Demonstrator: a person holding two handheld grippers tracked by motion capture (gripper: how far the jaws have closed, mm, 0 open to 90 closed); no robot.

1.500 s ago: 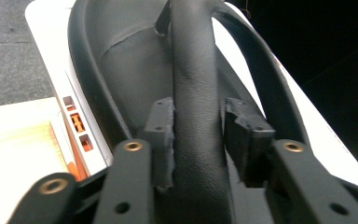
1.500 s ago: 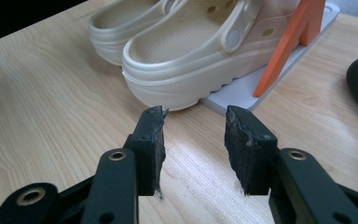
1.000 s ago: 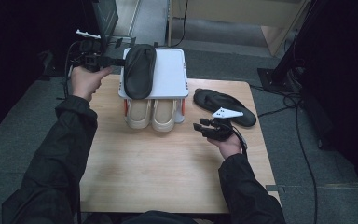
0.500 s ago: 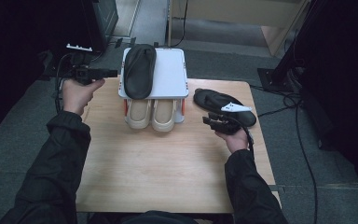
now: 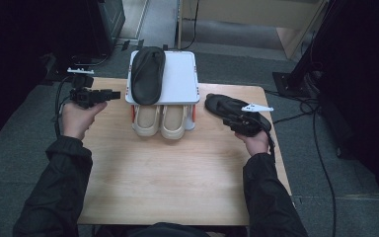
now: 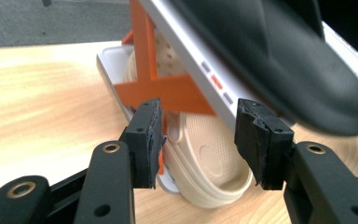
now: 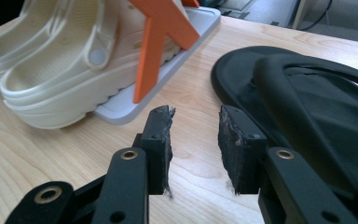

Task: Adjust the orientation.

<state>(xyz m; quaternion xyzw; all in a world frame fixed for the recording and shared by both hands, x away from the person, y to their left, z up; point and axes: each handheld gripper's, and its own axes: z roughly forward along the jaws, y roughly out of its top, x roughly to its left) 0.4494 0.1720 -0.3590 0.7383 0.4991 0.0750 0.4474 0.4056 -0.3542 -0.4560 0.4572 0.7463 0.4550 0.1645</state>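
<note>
Since the earlier frame the left hand-held gripper (image 5: 112,93) had drawn back from the black sandal (image 5: 147,74) on top of the white shoe rack (image 5: 180,79), and the right hand-held gripper (image 5: 227,117) had moved in toward the second black sandal (image 5: 234,109) lying on the desk (image 5: 177,173). The work in hand looked like stowing this pair on the rack: one sandal was already up top, the other waited just ahead of and to the right of the right hand-held gripper.

Both grippers held nothing. The left one's jaws stood wide apart; the right one's were parted by a moderate gap. The next move, by my judgement, called for the right hand-held gripper to turn toward the sandal's strap or edge, close on it, then lift it to the free half of the rack top.

The right gripper view showed the sandal's raised strap (image 7: 317,88) beside its jaws, with the cream clogs (image 7: 60,60) and an orange brace (image 7: 161,42) off to the left. The left gripper view showed a clog (image 6: 205,158) tucked under the shelf, directly beyond its jaws.
</note>
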